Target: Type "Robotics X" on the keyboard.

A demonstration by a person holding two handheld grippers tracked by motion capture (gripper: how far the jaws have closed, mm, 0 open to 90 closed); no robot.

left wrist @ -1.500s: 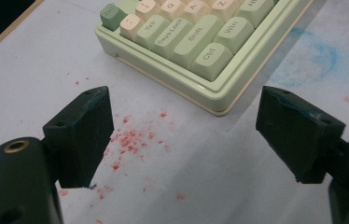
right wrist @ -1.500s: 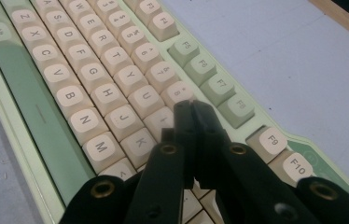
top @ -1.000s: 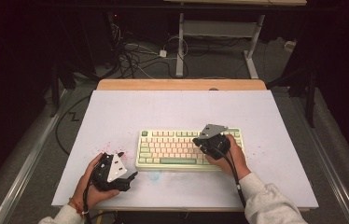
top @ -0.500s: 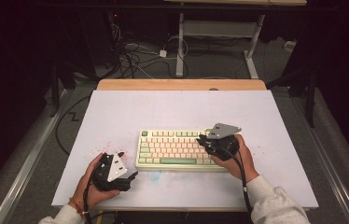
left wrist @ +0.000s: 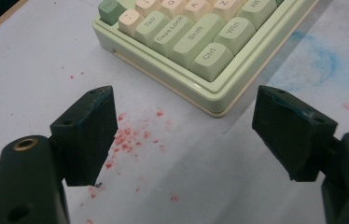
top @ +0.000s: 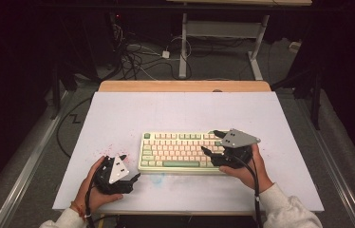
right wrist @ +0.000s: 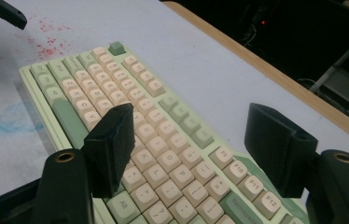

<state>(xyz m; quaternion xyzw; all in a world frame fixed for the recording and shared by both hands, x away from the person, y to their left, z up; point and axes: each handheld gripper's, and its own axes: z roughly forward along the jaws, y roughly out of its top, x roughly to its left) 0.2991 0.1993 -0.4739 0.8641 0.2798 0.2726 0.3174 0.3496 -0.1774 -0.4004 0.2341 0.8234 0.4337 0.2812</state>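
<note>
Nearest us, our left tongs (top: 129, 167) rest wide apart and empty on the white table (top: 133, 114), just left of the keyboard (top: 178, 149). Farther on, our right tongs (top: 213, 142) hover over the keyboard's right end, jaws just opening wide with nothing between them.

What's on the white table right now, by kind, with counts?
Keyboard: 1
Handheld grippers: 2, the left gripper beside the keyboard's left end and the right gripper over its right end, both with fingers apart and nothing between them
Total: 3
</note>
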